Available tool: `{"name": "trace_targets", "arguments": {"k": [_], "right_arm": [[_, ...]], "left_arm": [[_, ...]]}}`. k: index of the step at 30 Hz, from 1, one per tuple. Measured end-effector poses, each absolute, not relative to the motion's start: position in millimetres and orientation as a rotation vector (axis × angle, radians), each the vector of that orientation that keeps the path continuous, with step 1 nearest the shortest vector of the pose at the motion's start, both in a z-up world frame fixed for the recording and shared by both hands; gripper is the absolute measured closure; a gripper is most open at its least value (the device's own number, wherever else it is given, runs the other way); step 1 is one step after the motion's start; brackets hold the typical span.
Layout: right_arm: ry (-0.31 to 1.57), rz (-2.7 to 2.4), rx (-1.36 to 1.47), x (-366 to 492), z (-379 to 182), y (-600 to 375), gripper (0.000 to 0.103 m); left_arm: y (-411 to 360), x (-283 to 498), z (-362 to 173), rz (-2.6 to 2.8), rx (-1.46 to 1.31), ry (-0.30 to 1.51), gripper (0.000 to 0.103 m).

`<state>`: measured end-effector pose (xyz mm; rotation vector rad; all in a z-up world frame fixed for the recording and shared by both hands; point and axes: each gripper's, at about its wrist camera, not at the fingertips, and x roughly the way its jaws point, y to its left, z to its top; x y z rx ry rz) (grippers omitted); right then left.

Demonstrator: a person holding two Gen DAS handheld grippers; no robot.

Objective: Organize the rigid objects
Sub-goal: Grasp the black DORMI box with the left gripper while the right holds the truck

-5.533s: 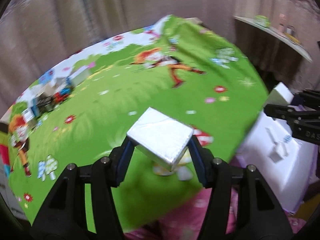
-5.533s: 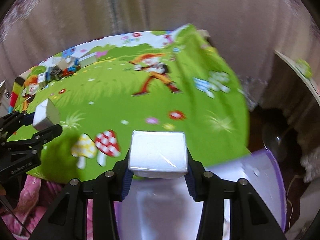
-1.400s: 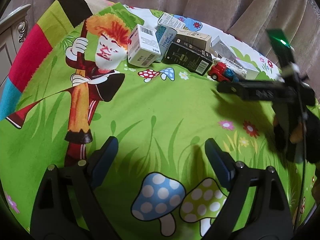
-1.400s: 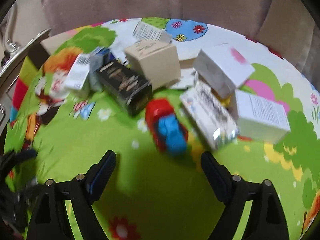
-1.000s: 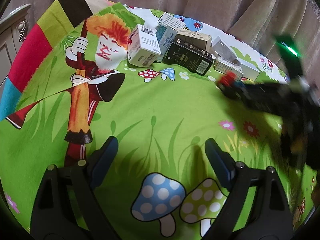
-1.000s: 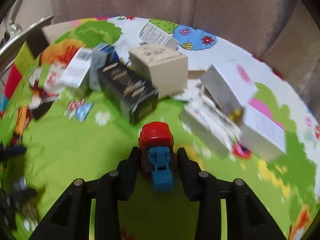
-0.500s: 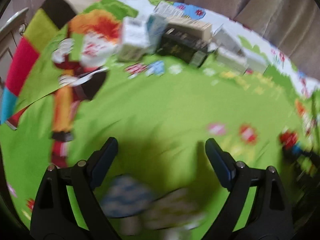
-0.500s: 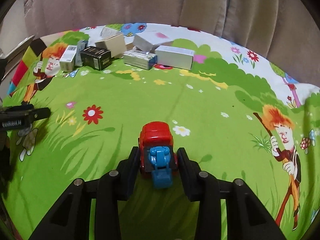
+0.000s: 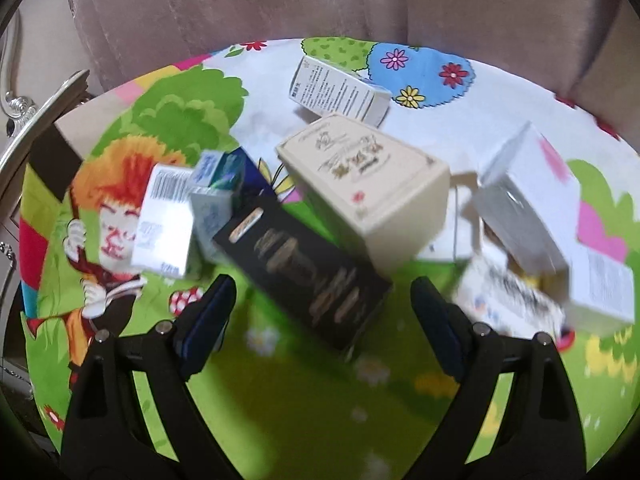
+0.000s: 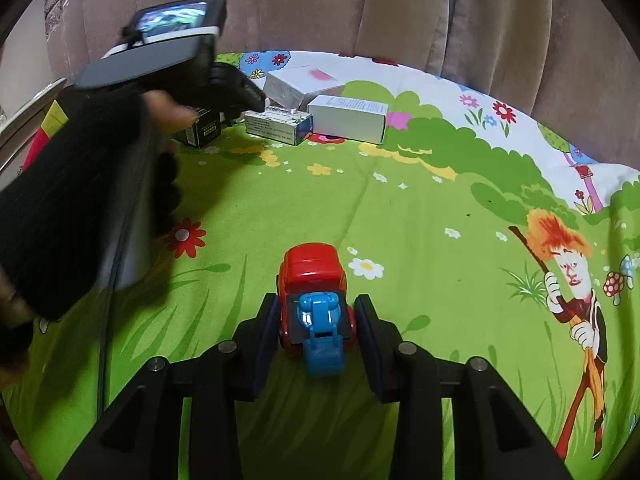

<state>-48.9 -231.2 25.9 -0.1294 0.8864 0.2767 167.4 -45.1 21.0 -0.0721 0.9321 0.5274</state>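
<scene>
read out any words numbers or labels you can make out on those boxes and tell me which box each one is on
No text can be read.
Beige box: ornate dark script, too blurred.
Black box: gold lettering, blurred.
White barcode box: barcode and print, illegible.
White box at the back: fine print, too small.
White box: faint print, too small.

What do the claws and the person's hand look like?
Both claws, left claw and right claw, are black angular frames with silver screws and dark blue pads. The left hand wears a black fingerless glove.
</scene>
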Motion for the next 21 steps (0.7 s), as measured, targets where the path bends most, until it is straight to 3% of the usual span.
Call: {"name": "trace_targets", "arguments": {"k": [2,3,4,6,12,17,21], "right_arm": [[0.886,0.278,-0.126,-49,26,-231,0.064],[0.886,0.278,-0.126,-49,26,-231,0.064],[0.886,0.278,-0.126,-49,26,-231,0.064],[0.886,0.278,-0.127,-49,26,-231,0.064],[0.885,0.277,-0.133,-50,25,-231,0.064],[0.886,0.275,-0.134,-50,25,-231,0.064],[0.886,0.273,-0.134,-49,25,-231,0.064]], "left_arm": [[-41,176,15,0.553,-0.036,0.947,0.013],[-34,175,11,0.546,-0.038,0.958,0.024],[-27,169,11,0.491,-0.086,0.94,0.046],[-12,147,12,0.423,-0.145,0.941,0.06],[27,45,26,0.074,-0.223,0.934,0.06],[49,7,26,-0.07,-0.161,0.925,0.059],[56,19,22,-0.009,-0.147,0.938,0.04]]}}
